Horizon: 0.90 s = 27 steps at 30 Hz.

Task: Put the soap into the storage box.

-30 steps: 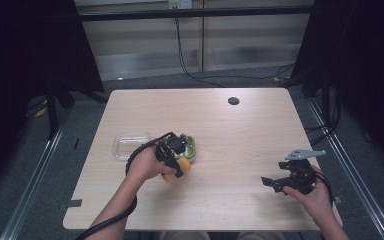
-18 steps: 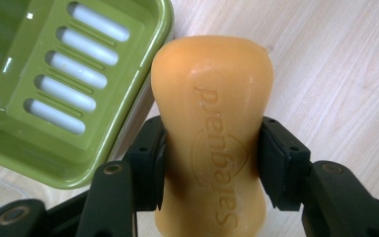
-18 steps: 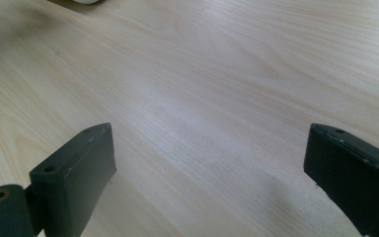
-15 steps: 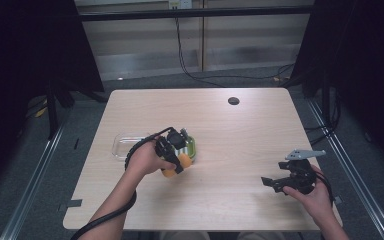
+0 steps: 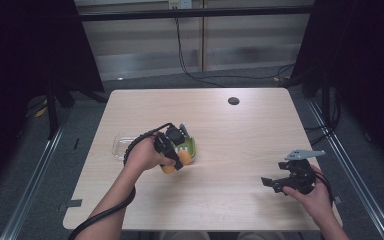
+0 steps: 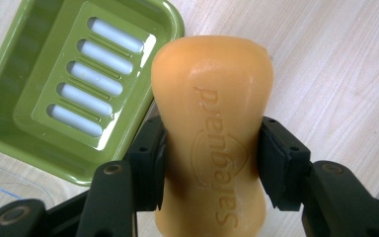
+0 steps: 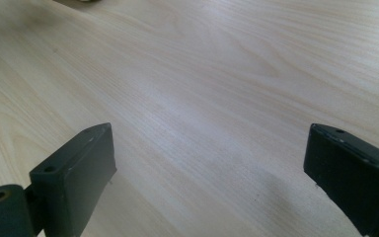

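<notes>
We see an orange soap bar (image 6: 212, 133), embossed with lettering and waisted at its middle, held just beside and above the rim of a green slotted soap dish (image 6: 54, 89) on the wooden table (image 5: 230, 130). We judge the bar stiff, fairly light and somewhat slick, its waxy surface liable to slide or dent under a hard squeeze; the narrowed waist looks to us the best place to take hold, since the flared ends resist slipping through. The left gripper (image 6: 212, 163) is clamped there, one black pad pressed against each flank of the bar, nothing else between the jaws. In the high view we find this gripper (image 5: 172, 150) at the dish (image 5: 190, 147), next to a clear plastic tray (image 5: 119, 145). The right gripper (image 7: 209, 182), well apart at the near right of the table (image 5: 290, 180), has its jaws spread wide over bare wood, holding and touching nothing
</notes>
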Available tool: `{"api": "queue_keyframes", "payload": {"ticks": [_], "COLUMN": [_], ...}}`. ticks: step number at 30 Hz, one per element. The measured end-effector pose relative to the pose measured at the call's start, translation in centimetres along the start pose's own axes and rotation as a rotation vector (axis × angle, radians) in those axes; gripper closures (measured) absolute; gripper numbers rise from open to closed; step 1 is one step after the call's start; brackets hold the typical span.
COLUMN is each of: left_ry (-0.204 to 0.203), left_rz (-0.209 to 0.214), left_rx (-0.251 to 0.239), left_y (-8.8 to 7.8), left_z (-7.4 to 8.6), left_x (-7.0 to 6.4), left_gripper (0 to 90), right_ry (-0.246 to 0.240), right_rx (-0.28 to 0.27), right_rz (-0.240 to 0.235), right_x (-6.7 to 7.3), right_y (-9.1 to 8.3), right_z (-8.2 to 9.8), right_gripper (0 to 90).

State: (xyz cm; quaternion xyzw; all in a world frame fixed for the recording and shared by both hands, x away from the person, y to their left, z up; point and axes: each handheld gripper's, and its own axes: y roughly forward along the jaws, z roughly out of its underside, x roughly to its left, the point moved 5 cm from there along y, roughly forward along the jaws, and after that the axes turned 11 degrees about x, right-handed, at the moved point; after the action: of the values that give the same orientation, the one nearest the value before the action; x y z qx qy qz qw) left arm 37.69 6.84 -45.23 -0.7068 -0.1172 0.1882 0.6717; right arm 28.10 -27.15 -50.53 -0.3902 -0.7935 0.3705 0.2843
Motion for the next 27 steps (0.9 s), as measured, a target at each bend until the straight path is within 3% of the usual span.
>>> {"api": "queue_keyframes", "payload": {"ticks": [6, 8, 10, 13, 21, 22, 23, 27], "left_ry": [-0.008, 0.012, -0.012, 0.004, -0.001, 0.021, 0.006, 0.012], "left_rz": [0.002, 0.001, 0.005, -0.004, -0.007, -0.015, -0.012, -0.017], "left_rx": [-0.006, 0.012, -0.012, 0.001, -0.003, 0.006, -0.002, -0.005], "left_y": [-0.3, -0.6, -0.6, -0.8, -1.2, -1.3, -1.4, -1.5], "left_z": [-0.1, 0.0, -0.2, -0.3, -0.6, -0.6, -0.7, -0.9], "left_x": [0.2, 0.5, 0.4, 0.6, 0.8, 1.0, 0.9, 1.1], "left_gripper": [50.0, 50.1, 50.0, 50.0, 50.0, 50.0, 50.0, 50.0], "right_ry": [-0.001, 0.001, 0.002, -0.004, -0.007, -0.007, -0.008, -0.010], "right_rx": [0.002, 0.003, 0.003, 0.008, 0.013, 0.012, 0.012, 0.015], "right_rz": [0.001, 0.000, 0.000, -0.001, -0.002, -0.002, 0.000, -0.001], "right_x": [0.0, 0.0, 0.1, 0.1, 0.3, 0.3, 0.3, 0.3], "right_y": [0.0, 0.0, 0.0, 0.1, 0.2, 0.2, 0.2, 0.2], "right_z": [0.0, 0.0, 0.0, 0.0, 0.0, 0.0, 0.0, 0.0], "right_gripper": [5.0, 5.0, 5.0, 5.0, 5.0, 5.0, 5.0, 5.0]}}
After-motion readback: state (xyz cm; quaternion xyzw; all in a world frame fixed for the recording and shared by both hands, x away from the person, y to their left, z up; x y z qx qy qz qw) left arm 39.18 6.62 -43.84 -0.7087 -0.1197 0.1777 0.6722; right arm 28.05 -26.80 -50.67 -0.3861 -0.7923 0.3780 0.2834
